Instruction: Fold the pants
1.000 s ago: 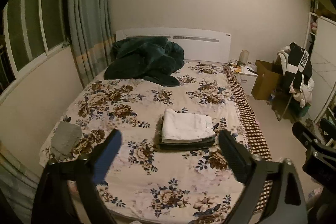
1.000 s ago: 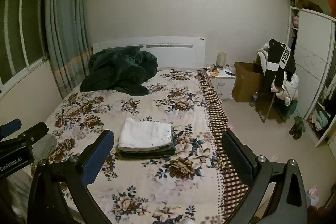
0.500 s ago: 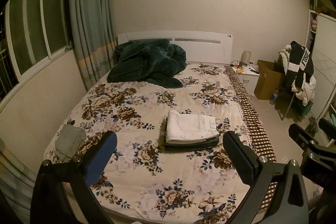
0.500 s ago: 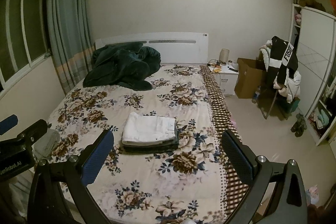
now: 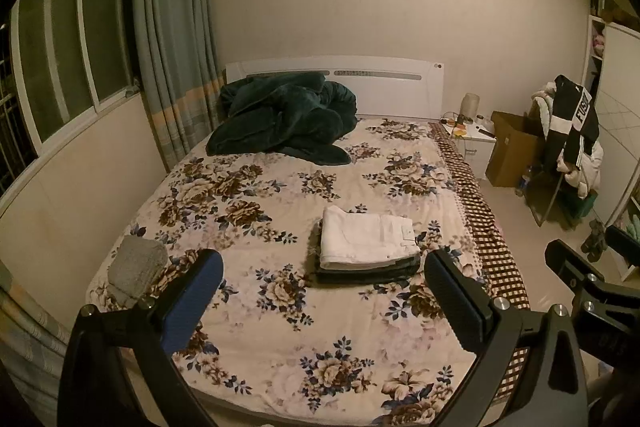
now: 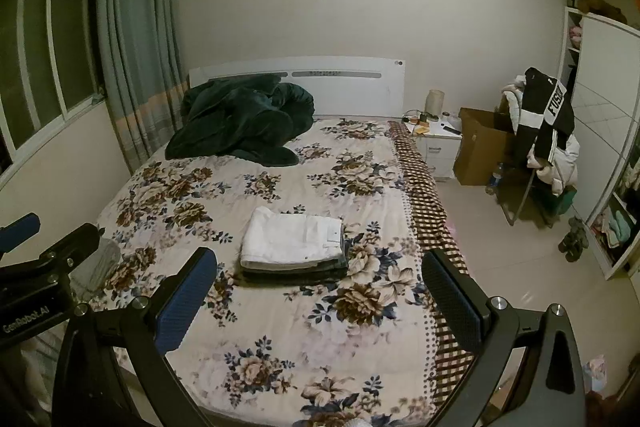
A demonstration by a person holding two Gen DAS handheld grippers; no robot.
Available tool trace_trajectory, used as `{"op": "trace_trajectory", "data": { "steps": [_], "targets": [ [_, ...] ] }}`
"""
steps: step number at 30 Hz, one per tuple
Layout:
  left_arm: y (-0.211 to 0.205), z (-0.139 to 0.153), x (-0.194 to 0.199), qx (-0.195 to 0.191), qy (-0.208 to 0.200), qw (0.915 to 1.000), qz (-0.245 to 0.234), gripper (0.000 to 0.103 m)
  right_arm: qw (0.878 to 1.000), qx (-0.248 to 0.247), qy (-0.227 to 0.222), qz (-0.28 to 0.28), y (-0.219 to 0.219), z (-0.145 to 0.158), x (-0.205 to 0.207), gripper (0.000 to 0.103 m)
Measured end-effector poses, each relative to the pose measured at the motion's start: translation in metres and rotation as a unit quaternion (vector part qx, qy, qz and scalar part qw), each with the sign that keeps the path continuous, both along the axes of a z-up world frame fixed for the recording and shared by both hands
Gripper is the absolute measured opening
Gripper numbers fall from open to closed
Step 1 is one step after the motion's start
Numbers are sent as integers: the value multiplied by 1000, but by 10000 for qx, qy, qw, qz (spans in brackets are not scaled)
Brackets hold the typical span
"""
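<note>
Judged done or nearly so: best to keep both tools clear of the stack. Nearest, left gripper [image 5: 322, 291] and right gripper [image 6: 320, 285] spread wide, holding and touching nothing. Beyond, folded white pants [image 6: 294, 237] atop darker folded pants [image 6: 296, 273] mid floral bedspread [image 6: 280, 339].

The folded white pants [image 5: 368, 237] are showing as smooth matt cloth; the floral bedspread [image 5: 280, 307] is looking like soft printed fabric; at eleven o'clock a dark green blanket [image 5: 284, 119] is appearing plush. At two o'clock the cardboard box [image 6: 478, 151] is looking matt brown; the headboard [image 6: 344, 87] is reading as smooth white, faintly glossy.
</note>
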State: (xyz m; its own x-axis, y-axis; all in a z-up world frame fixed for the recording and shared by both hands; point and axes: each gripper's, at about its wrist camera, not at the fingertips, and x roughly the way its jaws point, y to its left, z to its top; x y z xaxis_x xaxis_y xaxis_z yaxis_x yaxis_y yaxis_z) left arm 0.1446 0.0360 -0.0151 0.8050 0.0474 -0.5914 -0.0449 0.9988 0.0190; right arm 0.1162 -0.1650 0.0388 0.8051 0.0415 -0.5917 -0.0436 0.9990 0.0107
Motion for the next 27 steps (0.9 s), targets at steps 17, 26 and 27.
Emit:
{"op": "trace_trajectory", "data": {
  "steps": [17,26,27],
  "targets": [
    [3,0,5,-26,74,10000,-1,103,10000,-41,23,46,3,-6,0,103],
    [3,-1,5,-16,79,10000,-5,103,10000,-28,35,63,4,-7,1,103],
    [4,-1,6,-14,86,10000,-8,103,10000,-23,44,78,5,-9,1,103]
  ]
}}
